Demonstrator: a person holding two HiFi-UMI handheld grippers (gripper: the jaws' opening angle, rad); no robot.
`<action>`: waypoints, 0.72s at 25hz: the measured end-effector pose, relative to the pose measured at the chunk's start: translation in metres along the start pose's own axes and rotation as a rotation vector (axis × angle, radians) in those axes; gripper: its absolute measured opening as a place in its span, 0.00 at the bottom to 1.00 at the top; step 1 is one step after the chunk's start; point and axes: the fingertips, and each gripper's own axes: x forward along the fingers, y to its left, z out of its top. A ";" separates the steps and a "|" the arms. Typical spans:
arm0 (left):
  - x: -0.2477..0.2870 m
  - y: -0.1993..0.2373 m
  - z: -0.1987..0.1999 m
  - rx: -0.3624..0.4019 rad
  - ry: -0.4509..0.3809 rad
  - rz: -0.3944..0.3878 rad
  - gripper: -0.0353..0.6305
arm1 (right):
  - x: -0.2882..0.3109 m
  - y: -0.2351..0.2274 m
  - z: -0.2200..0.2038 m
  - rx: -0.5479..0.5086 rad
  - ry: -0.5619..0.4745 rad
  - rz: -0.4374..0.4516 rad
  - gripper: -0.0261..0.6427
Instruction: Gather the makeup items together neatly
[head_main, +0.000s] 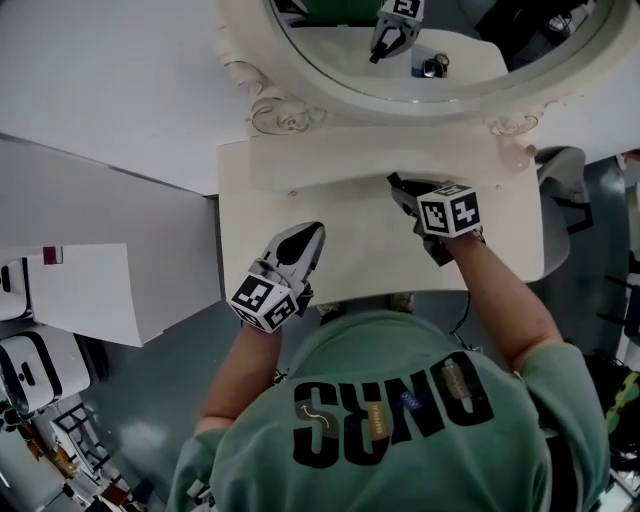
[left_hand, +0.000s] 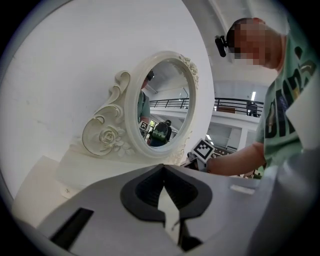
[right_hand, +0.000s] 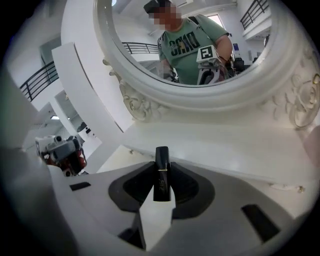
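The right gripper (head_main: 398, 186) has its jaws clenched on a slim black lipstick (right_hand: 161, 172) with a thin gold band, the tube lying along the jaws with its far end poking out past the tips. It is held over the back right part of the white table (head_main: 350, 260), close to the base of the ornate white mirror (head_main: 460, 50). The left gripper (head_main: 314, 232) has its jaws closed tip to tip with nothing between them, over the front left of the table and well apart from the right one. A person in a green shirt (head_main: 400, 430) holds both
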 end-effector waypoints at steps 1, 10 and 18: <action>-0.006 0.006 0.003 -0.001 -0.002 0.001 0.06 | 0.010 0.011 0.014 0.009 -0.008 0.005 0.17; -0.072 0.062 0.020 -0.007 0.002 0.019 0.06 | 0.101 0.056 0.076 0.200 -0.004 -0.043 0.17; -0.121 0.090 0.021 -0.017 0.000 0.045 0.06 | 0.138 0.057 0.077 0.361 -0.013 -0.136 0.17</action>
